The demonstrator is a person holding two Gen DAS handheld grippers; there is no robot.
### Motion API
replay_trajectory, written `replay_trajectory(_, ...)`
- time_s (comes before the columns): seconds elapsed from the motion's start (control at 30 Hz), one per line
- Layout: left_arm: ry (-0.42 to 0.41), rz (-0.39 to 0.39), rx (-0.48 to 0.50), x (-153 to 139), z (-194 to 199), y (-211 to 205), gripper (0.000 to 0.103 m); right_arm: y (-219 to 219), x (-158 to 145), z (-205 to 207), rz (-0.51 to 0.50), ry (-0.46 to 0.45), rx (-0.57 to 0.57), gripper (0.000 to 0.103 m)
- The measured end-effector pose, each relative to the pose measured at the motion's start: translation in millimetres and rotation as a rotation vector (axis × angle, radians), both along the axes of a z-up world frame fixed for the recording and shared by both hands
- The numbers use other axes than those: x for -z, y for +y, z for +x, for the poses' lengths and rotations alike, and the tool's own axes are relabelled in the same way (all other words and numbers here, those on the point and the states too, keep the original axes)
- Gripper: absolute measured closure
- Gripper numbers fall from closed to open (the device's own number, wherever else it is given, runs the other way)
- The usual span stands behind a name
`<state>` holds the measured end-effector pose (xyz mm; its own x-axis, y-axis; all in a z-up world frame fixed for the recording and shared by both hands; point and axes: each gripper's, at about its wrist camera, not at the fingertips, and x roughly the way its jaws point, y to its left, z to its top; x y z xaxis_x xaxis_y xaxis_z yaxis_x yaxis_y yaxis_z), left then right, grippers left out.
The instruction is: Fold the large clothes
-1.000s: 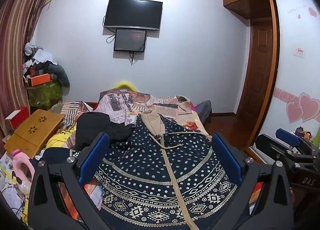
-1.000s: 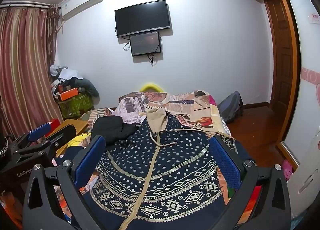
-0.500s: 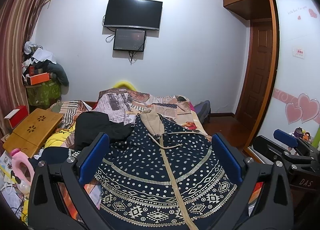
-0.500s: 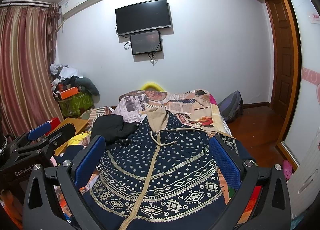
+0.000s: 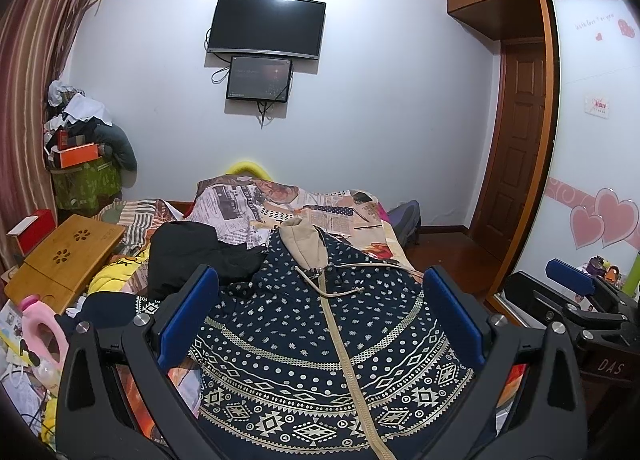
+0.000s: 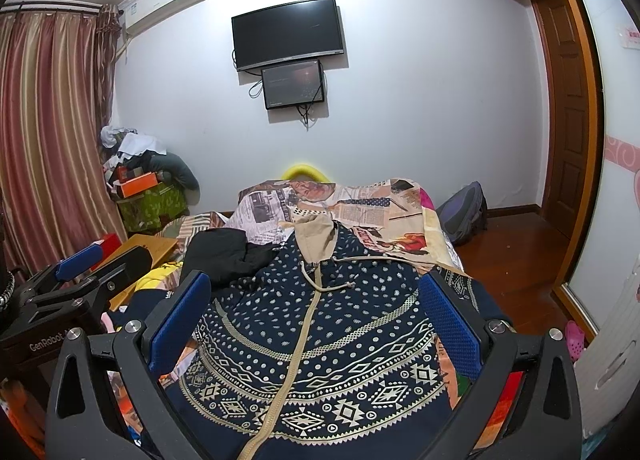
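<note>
Two grippers hover side by side over the navy patterned hooded jacket [image 5: 320, 340] spread zipped on the bed [image 5: 360, 216]. Only the left view shows the wardrobe door's pink hearts [image 5: 604, 220]; only the right shows full striped curtains [image 6: 52, 132]. Left gripper [image 5: 320, 324] and right gripper [image 6: 314, 324] both gape wide, level, holding nothing

Bed [image 5: 400, 256] with newspaper-print cover [image 5: 256, 208]. Directly on it: navy patterned hooded jacket [image 5: 320, 340] spread flat, zipper up; black garment [image 5: 188, 256] at its left, touching.
</note>
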<state>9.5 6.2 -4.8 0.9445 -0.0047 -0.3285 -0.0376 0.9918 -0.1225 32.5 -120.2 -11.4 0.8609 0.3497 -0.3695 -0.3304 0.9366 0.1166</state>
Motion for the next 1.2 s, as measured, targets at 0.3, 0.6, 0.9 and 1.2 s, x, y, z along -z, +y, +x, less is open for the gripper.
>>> replay_trajectory(0.3, 0.0, -0.001, 0.001, 0.3, -0.4, 0.6, 0.0, -0.2, -0.9, 0.2, -0.002, 0.001, 0.0, 0.0)
replay_trajectory(0.6, 0.002, -0.006, 0.001, 2.6, -1.3, -0.1, 0.0, 0.5, 0.9, 0.9, -0.002, 0.003, 0.001, 0.0)
replay_trajectory(0.9, 0.003, -0.009, 0.002, 3.0, -1.4, 0.7, 0.0, 0.9, 1.0, 1.2, -0.004, 0.004, 0.001, 0.0)
replay_trajectory(1.2, 0.008, -0.016, 0.0, 5.2, -0.1, 2.1, 0.0, 2.0, 3.7, 2.6, -0.004, 0.009, 0.003, 0.0)
